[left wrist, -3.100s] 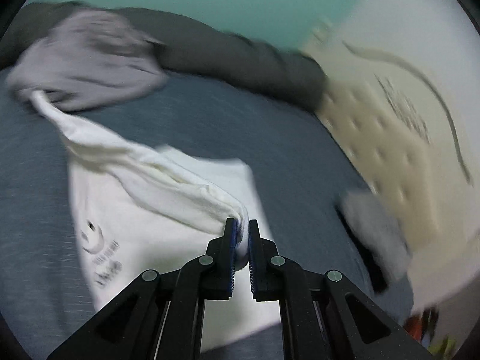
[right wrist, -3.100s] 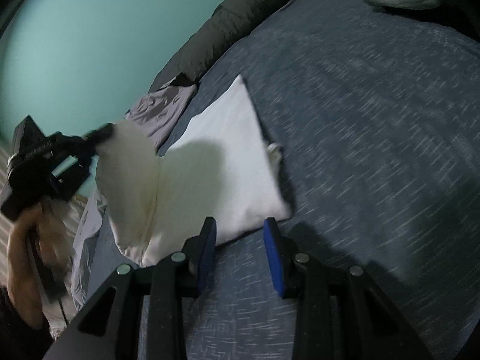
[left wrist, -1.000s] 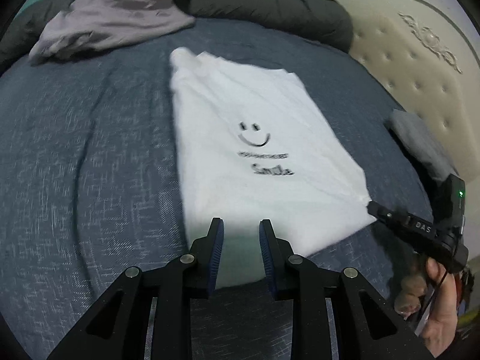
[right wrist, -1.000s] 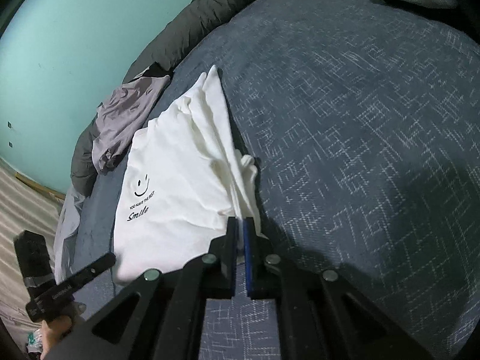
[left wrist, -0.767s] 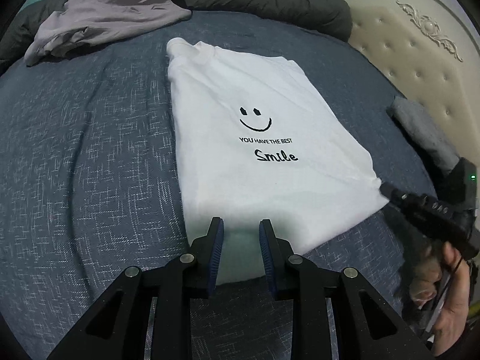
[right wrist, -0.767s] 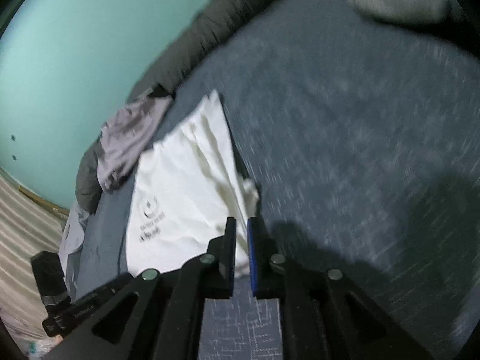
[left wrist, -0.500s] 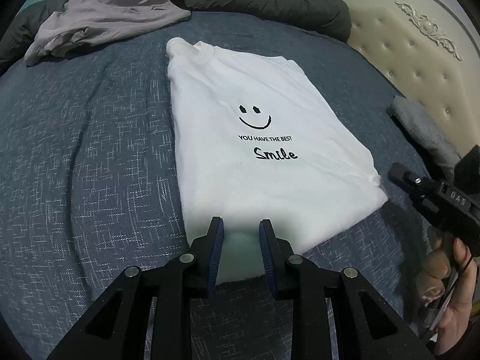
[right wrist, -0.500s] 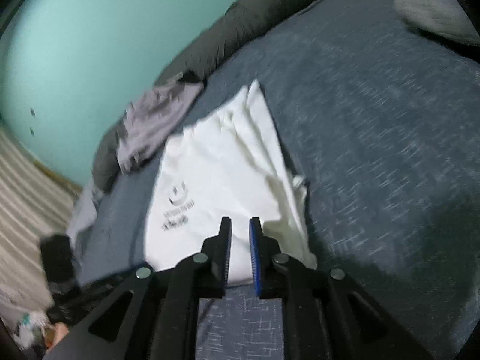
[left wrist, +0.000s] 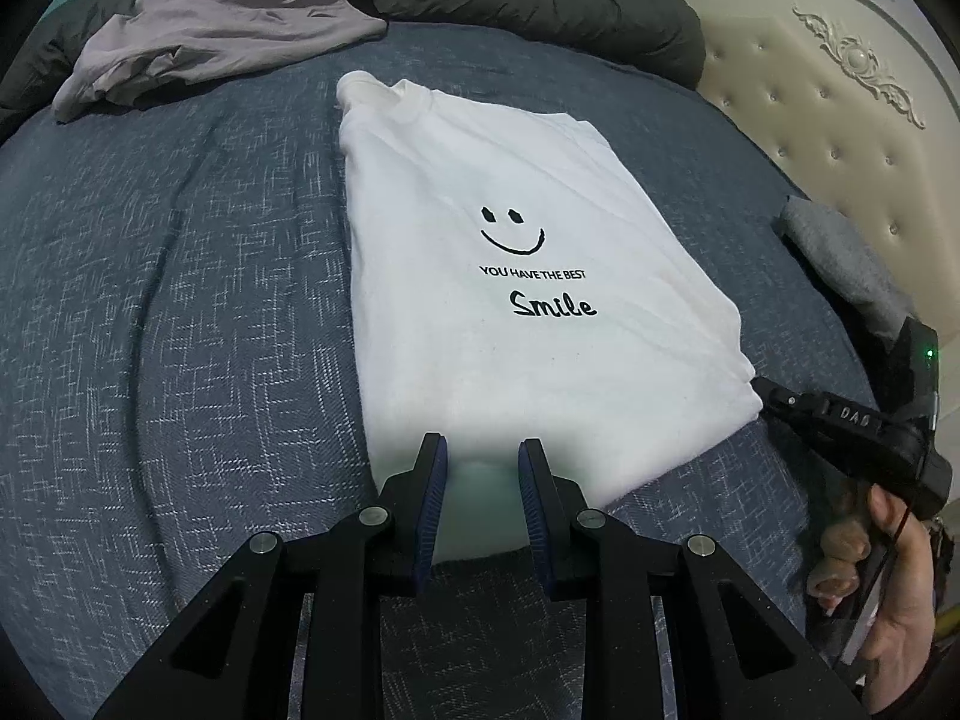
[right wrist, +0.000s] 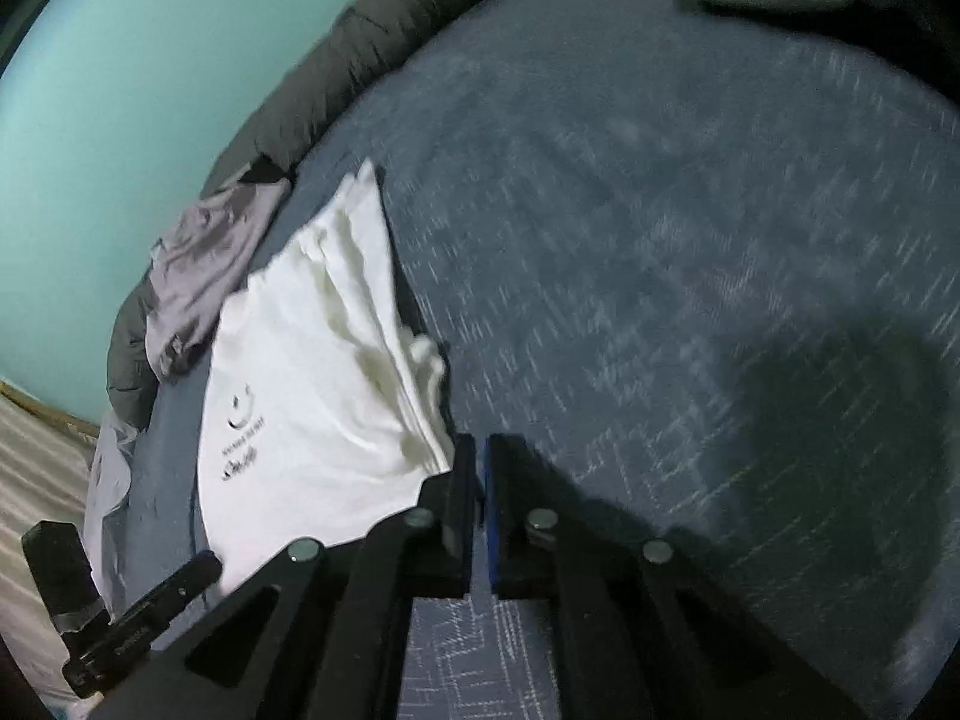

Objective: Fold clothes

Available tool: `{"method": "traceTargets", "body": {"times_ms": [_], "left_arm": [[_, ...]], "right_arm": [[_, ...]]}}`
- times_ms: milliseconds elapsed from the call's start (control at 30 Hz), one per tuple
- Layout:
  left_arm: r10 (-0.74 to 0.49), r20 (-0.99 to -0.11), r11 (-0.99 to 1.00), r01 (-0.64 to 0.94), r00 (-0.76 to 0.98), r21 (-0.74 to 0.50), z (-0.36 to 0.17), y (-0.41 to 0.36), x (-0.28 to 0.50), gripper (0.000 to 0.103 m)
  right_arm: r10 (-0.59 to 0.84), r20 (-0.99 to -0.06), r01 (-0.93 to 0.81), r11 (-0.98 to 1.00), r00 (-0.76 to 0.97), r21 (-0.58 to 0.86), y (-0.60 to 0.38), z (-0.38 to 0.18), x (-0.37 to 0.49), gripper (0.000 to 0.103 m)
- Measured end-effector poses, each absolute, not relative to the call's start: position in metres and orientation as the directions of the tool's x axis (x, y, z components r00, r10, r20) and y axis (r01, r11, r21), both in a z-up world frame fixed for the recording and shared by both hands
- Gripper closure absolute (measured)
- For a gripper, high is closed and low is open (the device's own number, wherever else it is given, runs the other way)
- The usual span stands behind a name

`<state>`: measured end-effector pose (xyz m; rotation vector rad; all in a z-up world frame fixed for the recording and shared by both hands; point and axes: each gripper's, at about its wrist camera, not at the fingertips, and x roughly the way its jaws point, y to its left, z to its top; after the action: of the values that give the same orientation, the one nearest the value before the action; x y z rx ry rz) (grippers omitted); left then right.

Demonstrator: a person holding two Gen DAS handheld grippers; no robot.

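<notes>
A white T-shirt (left wrist: pixel 510 300) with a black smiley and "Smile" print lies folded flat on the dark blue bed cover (left wrist: pixel 168 312). My left gripper (left wrist: pixel 480 450) is open and empty, its fingers straddling the shirt's near hem. My right gripper (right wrist: pixel 480 444) has its jaws nearly closed with a thin gap and nothing between them, just beside the shirt's right corner (right wrist: pixel 432 438). The shirt also shows in the right wrist view (right wrist: pixel 312 384). The right gripper shows in the left wrist view (left wrist: pixel 840 420) at the shirt's right corner.
A crumpled lilac garment (left wrist: pixel 210 30) lies at the far left against a dark grey bolster (left wrist: pixel 540 0). A folded grey garment (left wrist: pixel 846 258) lies at the right by the cream tufted headboard (left wrist: pixel 840 108). The left gripper shows in the right wrist view (right wrist: pixel 138 618).
The left gripper let go of the shirt, which now lies flat. The right gripper released the shirt's corner, drew back a little, then came back beside it with jaws nearly closed.
</notes>
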<state>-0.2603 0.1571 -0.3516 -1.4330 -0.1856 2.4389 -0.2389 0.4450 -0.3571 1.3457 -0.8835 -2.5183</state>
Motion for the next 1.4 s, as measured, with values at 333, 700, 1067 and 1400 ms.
{"method": "traceTargets", "body": {"times_ms": [333, 700, 1067, 1400], "left_arm": [[0.350, -0.801, -0.937, -0.186, -0.486, -0.296, -0.350, 0.150, -0.258, 0.076], [0.371, -0.777, -0.928, -0.175, -0.508, -0.329, -0.354, 0.133, -0.261, 0.076], [0.420, -0.765, -0.908, -0.213, -0.489, -0.362, -0.362, 0.126, -0.268, 0.076], [0.438, -0.761, -0.899, -0.220, -0.479, -0.378, -0.366, 0.127, -0.271, 0.075]], "right_arm": [[-0.453, -0.631, -0.044, -0.790, -0.630, 0.611, 0.440, -0.338, -0.237, 0.099], [-0.493, -0.588, 0.050, -0.792, -0.642, 0.609, 0.429, -0.322, -0.238, 0.078], [-0.470, -0.693, 0.212, -0.878, -0.547, 0.429, 0.391, -0.281, -0.351, 0.063], [-0.378, -0.775, 0.216, -0.926, -0.506, 0.311, 0.354, -0.297, -0.469, 0.063]]}}
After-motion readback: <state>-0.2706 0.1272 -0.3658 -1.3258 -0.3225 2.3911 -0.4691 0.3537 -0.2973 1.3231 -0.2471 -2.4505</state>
